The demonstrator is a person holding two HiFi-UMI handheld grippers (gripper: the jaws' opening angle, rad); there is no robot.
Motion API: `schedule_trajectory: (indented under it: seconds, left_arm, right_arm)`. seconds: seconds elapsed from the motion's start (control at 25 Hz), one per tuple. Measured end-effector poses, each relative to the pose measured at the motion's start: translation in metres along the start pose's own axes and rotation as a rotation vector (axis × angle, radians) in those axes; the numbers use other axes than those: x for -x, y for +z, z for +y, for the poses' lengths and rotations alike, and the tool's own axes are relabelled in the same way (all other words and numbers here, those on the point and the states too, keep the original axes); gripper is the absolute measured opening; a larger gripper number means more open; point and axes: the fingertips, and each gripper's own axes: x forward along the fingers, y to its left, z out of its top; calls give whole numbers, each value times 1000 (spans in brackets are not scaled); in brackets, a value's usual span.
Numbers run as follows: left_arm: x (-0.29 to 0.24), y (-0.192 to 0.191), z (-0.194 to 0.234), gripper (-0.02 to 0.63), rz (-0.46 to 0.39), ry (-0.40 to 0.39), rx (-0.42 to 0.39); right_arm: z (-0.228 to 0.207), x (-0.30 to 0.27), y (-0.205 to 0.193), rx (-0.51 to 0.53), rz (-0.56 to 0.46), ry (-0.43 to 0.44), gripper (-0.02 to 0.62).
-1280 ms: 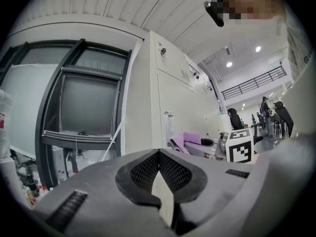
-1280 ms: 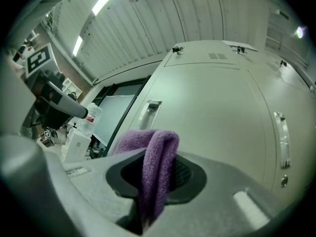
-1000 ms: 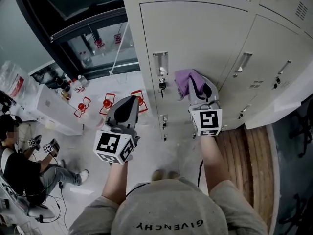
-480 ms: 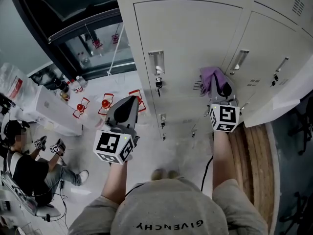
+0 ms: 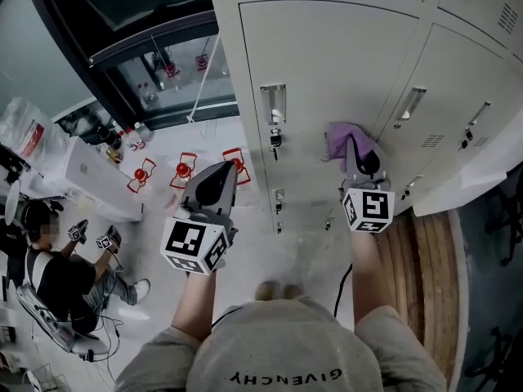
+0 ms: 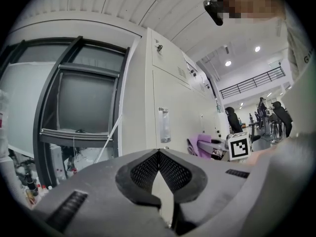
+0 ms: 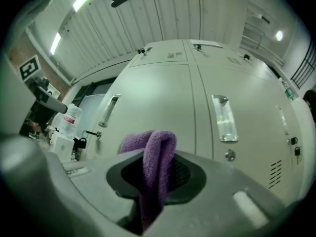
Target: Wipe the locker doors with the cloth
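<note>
- Grey lockers (image 5: 343, 55) across the upper frame, handles down each door.
- Seated person (image 5: 57, 276) at far left, well apart from the lockers.
- Right gripper (image 5: 353, 144) clenched on purple cloth (image 5: 337, 139), raised to a door (image 5: 327, 80) between two handles.
- Left gripper (image 5: 219, 170) pinched closed on nothing, back from the lockers.
- Cloth bunched between the right jaws, up at the door face.
</note>
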Motion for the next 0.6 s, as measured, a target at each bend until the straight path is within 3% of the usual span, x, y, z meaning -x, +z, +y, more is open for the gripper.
schedule_trajectory:
  seconds: [0.36,0.6]
  left_arm:
    - [10,0,12,-2,-6,25,8]
    - [24,-2,29,-2,-1,72,9]
  right_arm:
    - [116,-13,-22,-40,57,200,61]
    - [168,-26,-23,-38,67,298,60]
